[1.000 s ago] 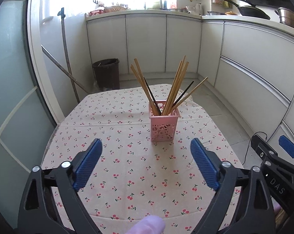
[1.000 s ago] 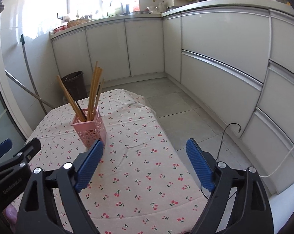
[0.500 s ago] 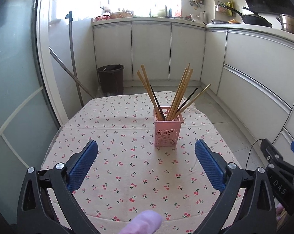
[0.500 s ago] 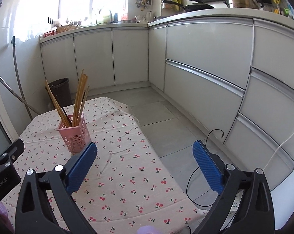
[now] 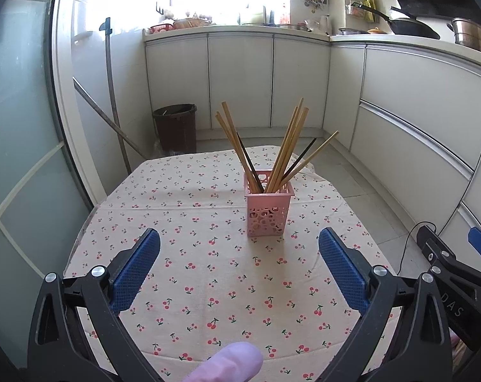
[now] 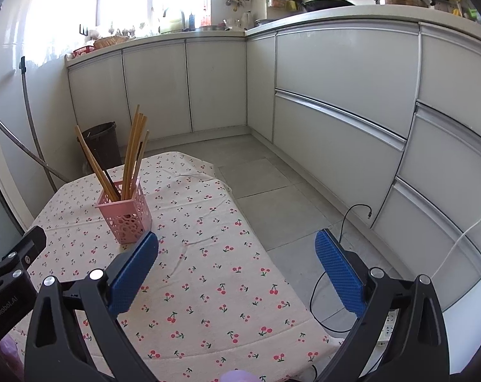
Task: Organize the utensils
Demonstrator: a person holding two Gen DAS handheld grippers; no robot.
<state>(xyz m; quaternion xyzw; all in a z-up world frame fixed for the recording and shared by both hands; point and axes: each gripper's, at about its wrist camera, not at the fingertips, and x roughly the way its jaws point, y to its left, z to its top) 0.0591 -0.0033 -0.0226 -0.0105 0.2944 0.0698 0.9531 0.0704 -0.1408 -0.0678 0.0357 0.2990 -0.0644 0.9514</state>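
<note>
A pink perforated holder stands upright on the cherry-print tablecloth, a little right of the table's middle. Several wooden chopsticks and two black ones lean out of it in a fan. The holder also shows in the right wrist view at the left. My left gripper is open and empty, held back from the holder above the near part of the table. My right gripper is open and empty, over the table's right edge, with the holder just beyond its left fingertip.
A dark waste bin stands on the floor behind the table, with a long handle leaning on the wall beside it. White cabinets run along the back and right. A black cable lies on the tiled floor to the right.
Both grippers have drawn back and up from the holder, which now looks smaller and farther. Both stay open and empty. The holder and chopsticks have not moved.
</note>
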